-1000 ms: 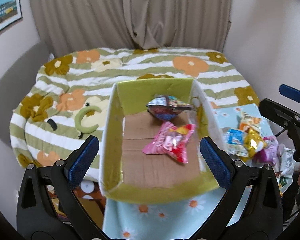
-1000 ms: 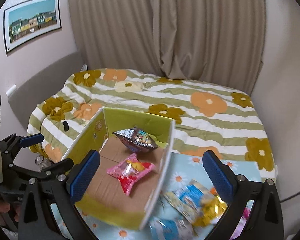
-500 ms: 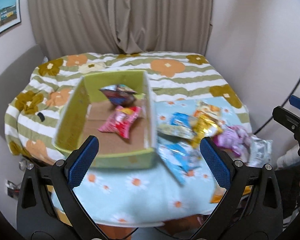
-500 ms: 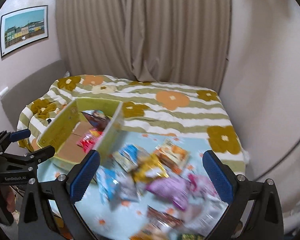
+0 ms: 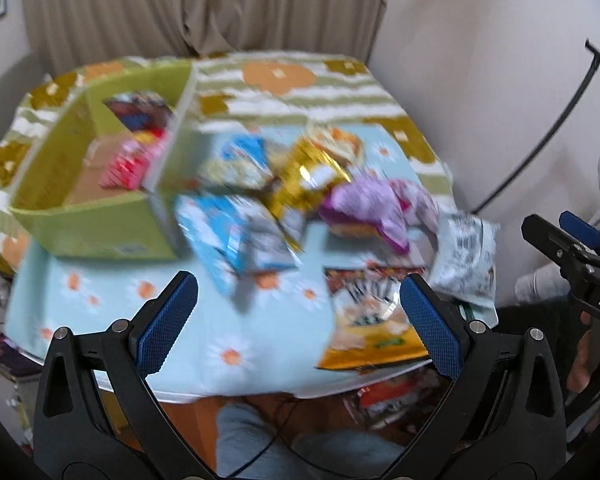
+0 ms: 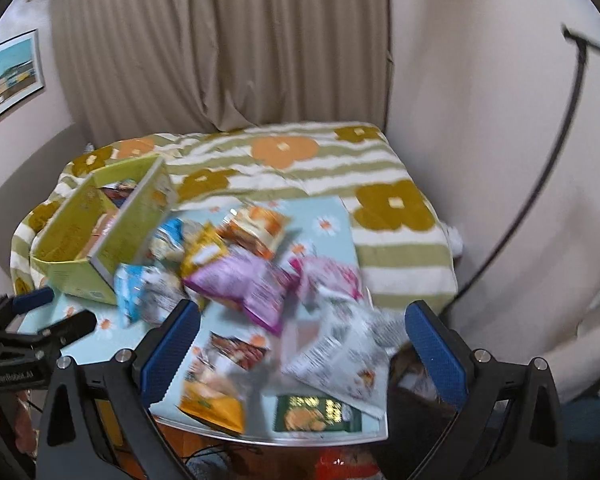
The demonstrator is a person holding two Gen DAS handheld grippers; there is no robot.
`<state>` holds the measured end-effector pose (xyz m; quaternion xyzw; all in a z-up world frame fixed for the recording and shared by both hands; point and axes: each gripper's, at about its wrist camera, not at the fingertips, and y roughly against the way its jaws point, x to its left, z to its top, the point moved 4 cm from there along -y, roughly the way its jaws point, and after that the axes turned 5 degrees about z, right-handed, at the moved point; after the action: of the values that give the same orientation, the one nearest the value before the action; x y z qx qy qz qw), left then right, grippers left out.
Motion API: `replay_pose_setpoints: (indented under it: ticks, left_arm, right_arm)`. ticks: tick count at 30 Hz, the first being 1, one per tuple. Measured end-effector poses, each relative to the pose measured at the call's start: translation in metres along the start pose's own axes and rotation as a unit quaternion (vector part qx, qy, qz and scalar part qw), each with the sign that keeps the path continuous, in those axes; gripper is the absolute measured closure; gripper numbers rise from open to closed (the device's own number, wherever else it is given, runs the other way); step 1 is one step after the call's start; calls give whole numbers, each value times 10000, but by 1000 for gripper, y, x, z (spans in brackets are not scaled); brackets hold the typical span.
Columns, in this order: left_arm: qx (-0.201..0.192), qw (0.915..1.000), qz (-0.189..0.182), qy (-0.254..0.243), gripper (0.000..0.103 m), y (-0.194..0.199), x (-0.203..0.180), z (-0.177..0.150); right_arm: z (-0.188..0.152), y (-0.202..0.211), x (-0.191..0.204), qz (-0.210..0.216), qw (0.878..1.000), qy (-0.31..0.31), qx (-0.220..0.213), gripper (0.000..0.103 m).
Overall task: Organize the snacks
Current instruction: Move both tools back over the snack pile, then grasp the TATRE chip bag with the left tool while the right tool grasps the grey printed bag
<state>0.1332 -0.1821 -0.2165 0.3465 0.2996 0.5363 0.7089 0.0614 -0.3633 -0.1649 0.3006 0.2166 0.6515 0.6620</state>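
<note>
A lime-green box [image 5: 100,224], a purple snack bag [image 6: 244,284] and a daisy-patterned pale-blue tabletop [image 5: 204,328] are shown; the bedspread [image 6: 340,160] is green-striped with orange flowers

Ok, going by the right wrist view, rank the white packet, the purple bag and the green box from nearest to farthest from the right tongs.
1. White packet: nearest, lying just ahead between the open right tongs.
2. Purple bag: mid-table, ahead and slightly left.
3. Green box: farthest, at the table's far left corner, with snacks inside.
</note>
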Motion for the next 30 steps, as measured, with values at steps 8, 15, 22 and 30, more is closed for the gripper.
replay_pose_setpoints:
  ticks: [8, 15, 22, 30]
  left_arm:
    - [532, 9981, -259, -194, 2, -66, -49, -26]
    - [942, 9947, -283, -282, 4, -108, -61, -48]
    - [1292, 9902, -480, -214, 24, -137, -60, -60]
    - [1180, 9909, -498, -413, 34, -134, -63, -57]
  right_arm:
    - [-30, -42, -42, -219, 9983, -392, 383, 1]
    - [-46, -79, -59, -352, 9952, -653, 634, 1]
    - [-59, -97, -61, -318, 9940, -703, 775, 1]
    - [-57, -101, -64, -388, 9945, -748, 629, 1]
